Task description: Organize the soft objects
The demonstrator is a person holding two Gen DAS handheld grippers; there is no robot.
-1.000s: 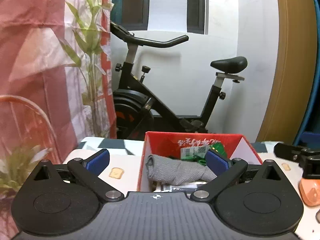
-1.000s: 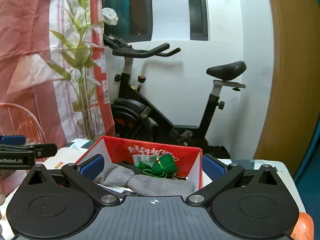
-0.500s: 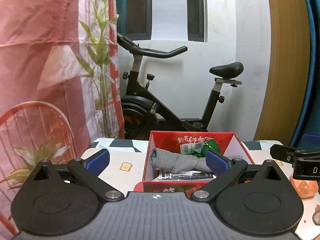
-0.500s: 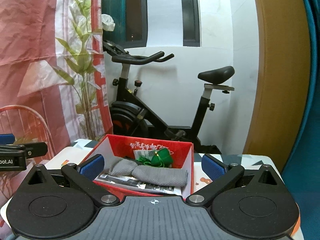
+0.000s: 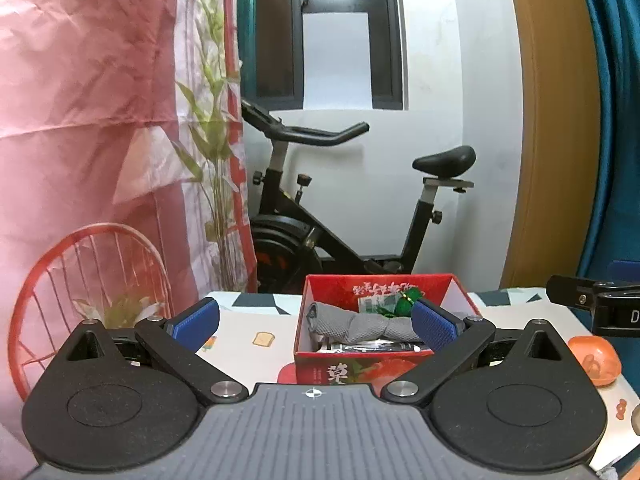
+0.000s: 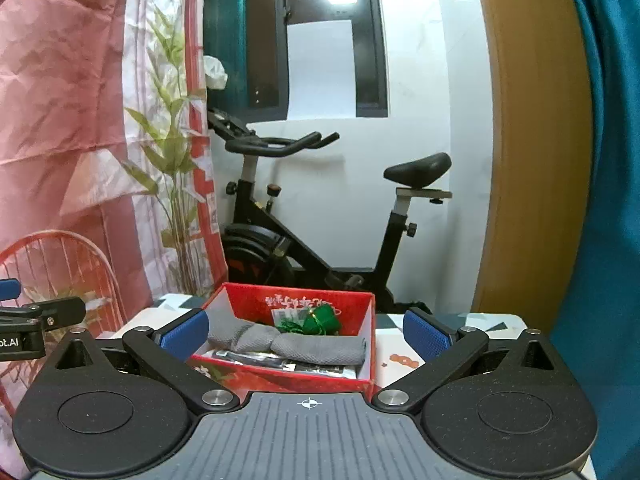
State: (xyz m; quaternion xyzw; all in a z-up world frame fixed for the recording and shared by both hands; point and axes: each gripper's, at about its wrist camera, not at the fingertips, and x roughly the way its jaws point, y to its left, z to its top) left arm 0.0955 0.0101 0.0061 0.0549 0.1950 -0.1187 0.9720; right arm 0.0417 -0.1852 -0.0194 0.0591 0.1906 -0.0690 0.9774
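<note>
Both claws have pulled back from the red box [image 5: 360, 364].

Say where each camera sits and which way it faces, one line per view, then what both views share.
Left wrist: on the left gripper, facing the red box on the table; right gripper's tip at right edge.
Right wrist: on the right gripper, facing the box from its other side; left gripper's tip at left edge.
Shared: box, grey cloth, green bundle, exercise bike.
</note>
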